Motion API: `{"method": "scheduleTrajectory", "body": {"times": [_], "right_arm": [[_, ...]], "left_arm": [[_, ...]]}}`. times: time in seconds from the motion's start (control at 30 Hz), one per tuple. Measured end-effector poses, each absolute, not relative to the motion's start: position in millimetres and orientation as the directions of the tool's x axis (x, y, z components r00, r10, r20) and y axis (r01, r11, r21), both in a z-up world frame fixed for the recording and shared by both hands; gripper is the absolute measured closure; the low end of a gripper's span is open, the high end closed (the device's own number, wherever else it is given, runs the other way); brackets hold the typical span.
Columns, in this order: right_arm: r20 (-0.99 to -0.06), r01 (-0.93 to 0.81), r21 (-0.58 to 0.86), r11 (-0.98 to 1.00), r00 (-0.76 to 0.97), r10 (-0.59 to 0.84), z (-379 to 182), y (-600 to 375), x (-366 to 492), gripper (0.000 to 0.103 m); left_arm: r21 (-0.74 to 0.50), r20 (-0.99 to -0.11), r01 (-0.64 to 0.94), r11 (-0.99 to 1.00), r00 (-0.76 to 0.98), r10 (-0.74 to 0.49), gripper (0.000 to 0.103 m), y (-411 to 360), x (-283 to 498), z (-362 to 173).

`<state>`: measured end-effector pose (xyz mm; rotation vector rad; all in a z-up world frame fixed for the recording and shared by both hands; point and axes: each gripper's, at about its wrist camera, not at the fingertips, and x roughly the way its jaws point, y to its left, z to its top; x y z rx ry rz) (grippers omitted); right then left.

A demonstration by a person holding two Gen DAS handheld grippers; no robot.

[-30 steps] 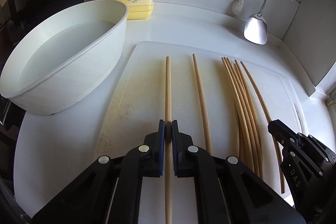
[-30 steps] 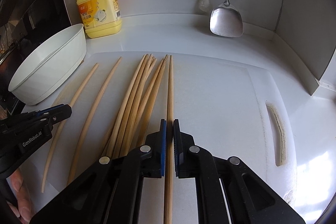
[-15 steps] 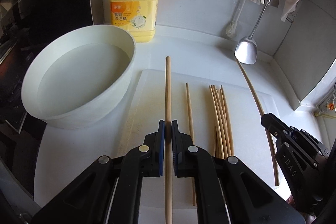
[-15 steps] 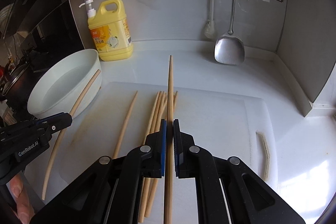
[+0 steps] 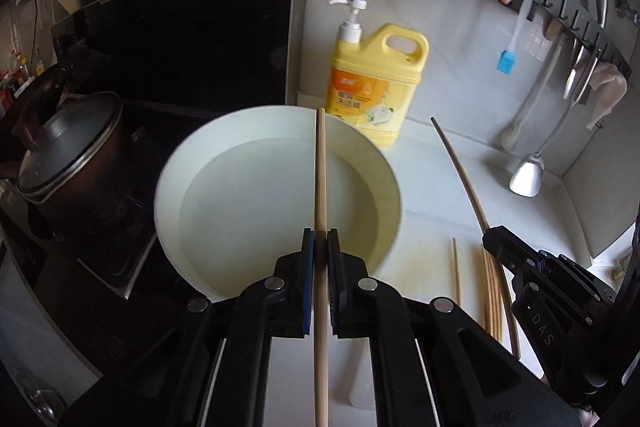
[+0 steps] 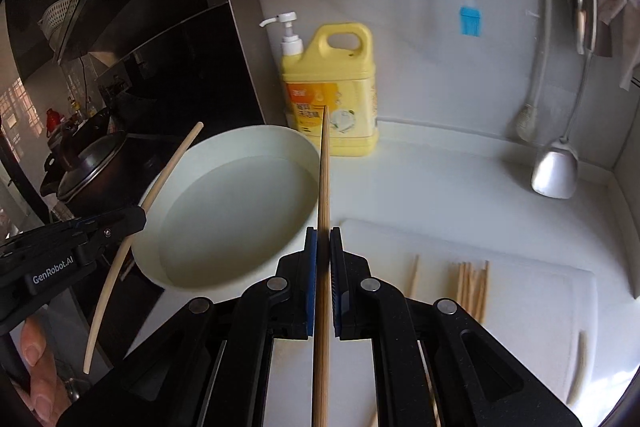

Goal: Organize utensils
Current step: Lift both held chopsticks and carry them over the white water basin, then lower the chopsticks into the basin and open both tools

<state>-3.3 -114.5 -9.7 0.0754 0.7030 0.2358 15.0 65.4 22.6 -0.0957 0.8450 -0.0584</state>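
Nearest us, each hand carries a claw pinching one chopstick. The left claw (image 5: 320, 247) is pressed together on a pale wooden chopstick (image 5: 320, 187) whose long axis runs straight ahead, away from us, its far tip reaching over the far rim of the white basin (image 5: 172, 163). The right claw (image 6: 323, 245) is likewise clamped on its own chopstick (image 6: 324, 179), also pointing straight forward, with its tip over the basin's right edge in front of the yellow soap jug (image 6: 332, 95).

Just beyond, the basin holds clear water and lies directly ahead of and below the left claw, and ahead and slightly left of the right claw. We judge the left hand to be nearer its middle.

To the right, the remaining chopsticks (image 6: 472, 283) lie lengthwise on the white cutting board (image 6: 540, 307) on the tabletop (image 6: 440, 179), well apart from both claws.
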Motion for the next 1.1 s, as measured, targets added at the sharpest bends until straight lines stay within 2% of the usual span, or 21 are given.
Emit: {"method": "scheduleTrajectory", "body": {"times": [0.37,0.77,1.1], "right_arm": [[-0.691,-0.116,0.186,0.976,0.691,0.214,-33,-18,77,0.097],[-0.784,-0.057,0.220,0.974,0.584,0.211,-77,2,118,0.097],[-0.834,-0.040,0.219,0.975,0.510,0.208,-95,4,138,0.097]], "left_arm": [[-0.112,-0.780,0.118,0.987,0.605,-0.161,0.096,136,106,-5],[-0.124,-0.844,0.138,0.983,0.506,-0.177,0.096,147,151,-62],[-0.098,-0.869,0.158,0.983,0.467,-0.162,0.096,139,163,-85]]}}
